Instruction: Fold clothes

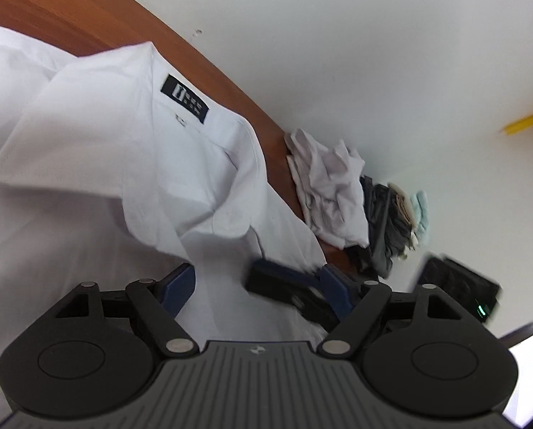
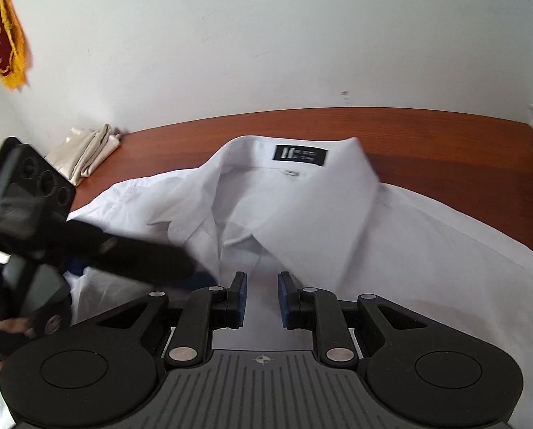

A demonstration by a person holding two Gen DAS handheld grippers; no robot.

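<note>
Tabletop shirt (image 2: 373, 243); right gripper (image 2: 261, 298) narrowly parted.

Each handheld gripper, the left gripper (image 1: 257, 287) and the right gripper (image 2: 262, 298), has a ribbed grey housing marked with a small crosshair, two round black discs, black linkage arms joined by silver pivot pins, and blue-padded fingers (image 2: 240, 298).
</note>
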